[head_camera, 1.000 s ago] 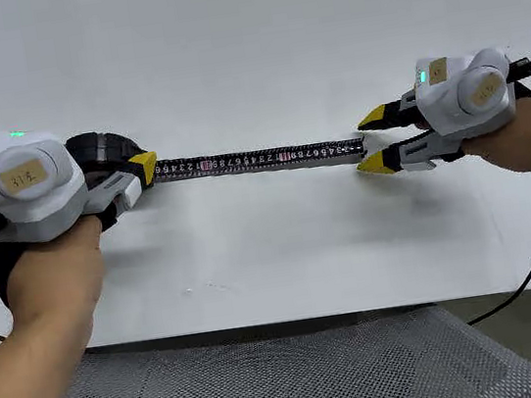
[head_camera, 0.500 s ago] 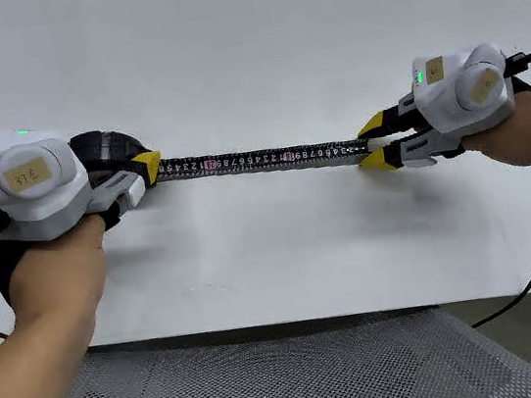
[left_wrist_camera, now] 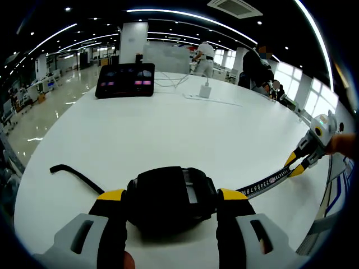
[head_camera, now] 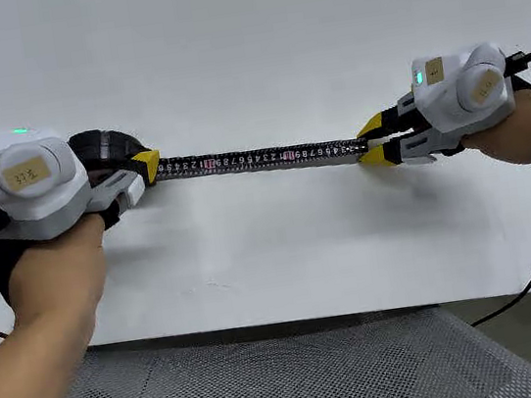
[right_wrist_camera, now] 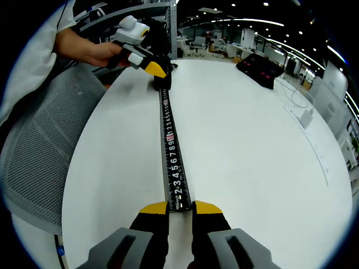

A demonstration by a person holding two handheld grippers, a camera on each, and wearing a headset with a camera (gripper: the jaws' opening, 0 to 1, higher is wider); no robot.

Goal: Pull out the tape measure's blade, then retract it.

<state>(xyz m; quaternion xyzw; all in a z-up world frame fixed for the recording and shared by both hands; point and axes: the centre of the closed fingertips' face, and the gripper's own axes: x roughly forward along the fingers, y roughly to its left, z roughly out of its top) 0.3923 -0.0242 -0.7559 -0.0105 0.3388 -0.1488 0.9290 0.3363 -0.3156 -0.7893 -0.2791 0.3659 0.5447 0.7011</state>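
Gaping a second ago, right gripper [head_camera: 372, 140] now pinches blade [head_camera: 260, 157] at its 3 o'clock end; left gripper [left_wrist_camera: 171, 194] clamps case [head_camera: 105, 144]; pulling can proceed.

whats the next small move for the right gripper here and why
Probably ease the right gripper toward the case, feeding the blade back: the blade is already drawn out, its tip is pinched, and the left gripper clamps the case.

The left gripper [head_camera: 136, 156] hides much of the tape measure case [head_camera: 107, 144] in the head view. The tip of the blade [head_camera: 260, 157] is hidden between the jaws of the right gripper [head_camera: 371, 141]. The blade's numbers there are too tiny to read.
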